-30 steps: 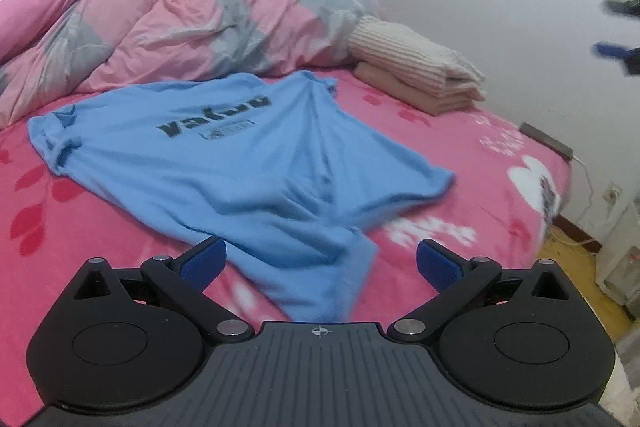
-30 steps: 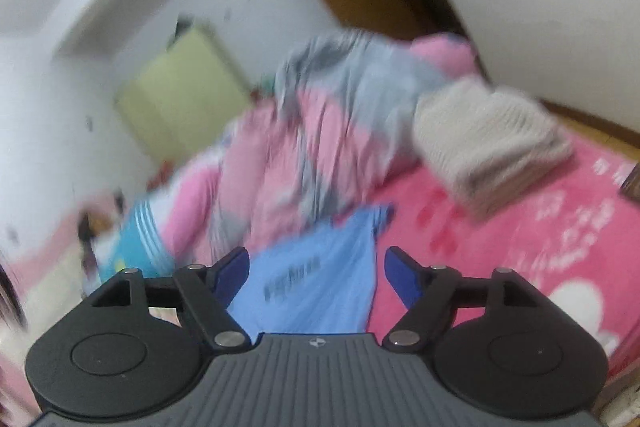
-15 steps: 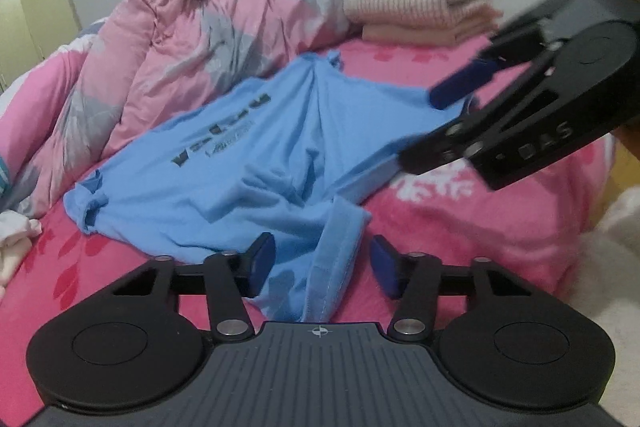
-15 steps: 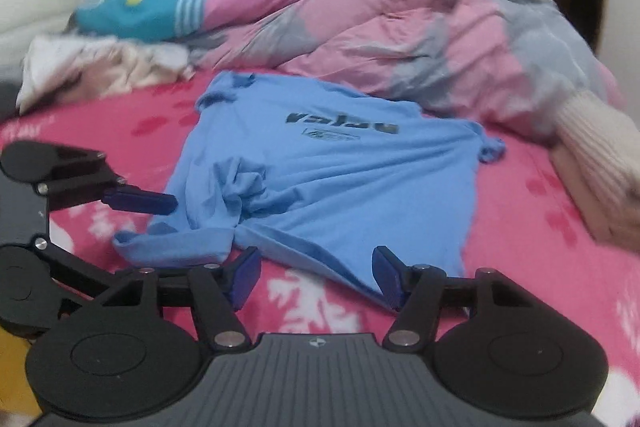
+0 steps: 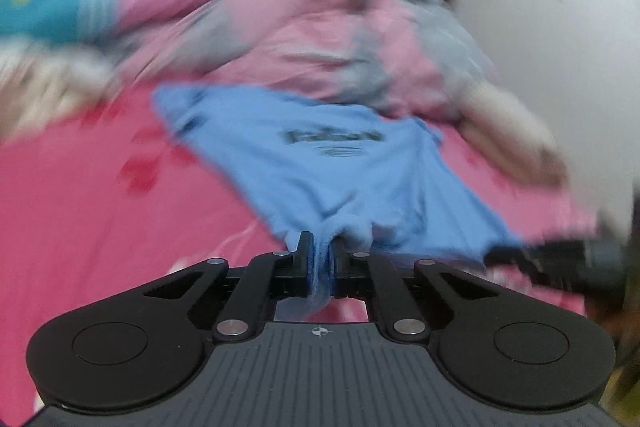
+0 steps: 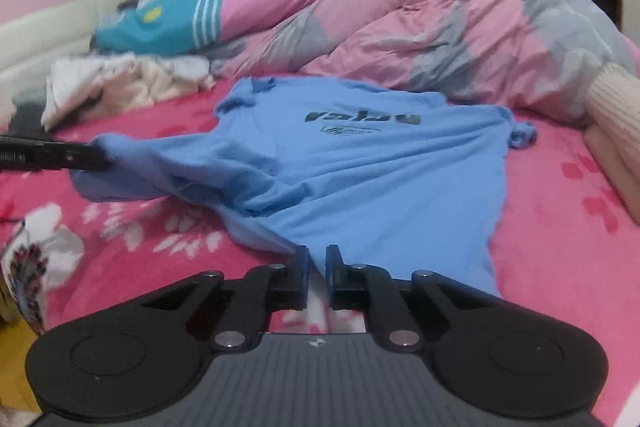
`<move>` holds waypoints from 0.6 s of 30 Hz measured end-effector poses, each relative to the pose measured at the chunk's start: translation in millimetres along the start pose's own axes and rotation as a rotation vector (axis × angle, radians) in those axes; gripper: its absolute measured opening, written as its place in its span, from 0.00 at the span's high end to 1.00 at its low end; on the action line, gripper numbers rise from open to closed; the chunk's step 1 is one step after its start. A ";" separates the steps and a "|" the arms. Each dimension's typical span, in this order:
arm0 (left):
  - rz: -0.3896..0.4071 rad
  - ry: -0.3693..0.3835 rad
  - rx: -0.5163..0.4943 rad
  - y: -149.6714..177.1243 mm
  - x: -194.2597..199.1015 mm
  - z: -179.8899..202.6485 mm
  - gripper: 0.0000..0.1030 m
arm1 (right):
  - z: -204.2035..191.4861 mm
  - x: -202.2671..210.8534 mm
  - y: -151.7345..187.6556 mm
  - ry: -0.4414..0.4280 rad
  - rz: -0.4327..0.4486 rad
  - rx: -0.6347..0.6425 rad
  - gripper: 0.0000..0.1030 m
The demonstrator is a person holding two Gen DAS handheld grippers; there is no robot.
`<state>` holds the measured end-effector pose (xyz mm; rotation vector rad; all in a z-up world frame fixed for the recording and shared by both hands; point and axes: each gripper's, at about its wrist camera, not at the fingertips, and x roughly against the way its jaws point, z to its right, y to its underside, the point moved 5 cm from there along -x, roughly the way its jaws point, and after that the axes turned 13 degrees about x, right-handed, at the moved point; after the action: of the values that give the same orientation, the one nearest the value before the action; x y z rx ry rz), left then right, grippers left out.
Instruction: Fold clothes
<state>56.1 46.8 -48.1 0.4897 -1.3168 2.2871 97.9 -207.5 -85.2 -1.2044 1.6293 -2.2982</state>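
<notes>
My left tongs and right tongs each pinch the hem of the blue T-shirt, spread print-up on the bed, creased, no fold visible yet.

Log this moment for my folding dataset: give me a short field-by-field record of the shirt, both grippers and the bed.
garment: blue T-shirt, print side up, spread on the bed, wrinkled near its bottom edge
left gripper: shut on the T-shirt's bottom edge
right gripper: jaws nearly closed at the bottom edge, fabric between the tips
surface: pink flowered bedsheet
behind the shirt: bunched pink and grey quilt
at right: folded beige sweater
image quality: left wrist view is motion-blurred
</notes>
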 end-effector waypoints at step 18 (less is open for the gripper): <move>-0.073 -0.039 0.309 16.9 13.3 -83.4 0.69 | -13.9 21.4 -8.0 0.007 0.012 -0.010 0.59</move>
<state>29.3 115.0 -93.4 0.6759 -0.9475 2.4397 77.2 -203.6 -68.6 -1.1863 1.6483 -2.2926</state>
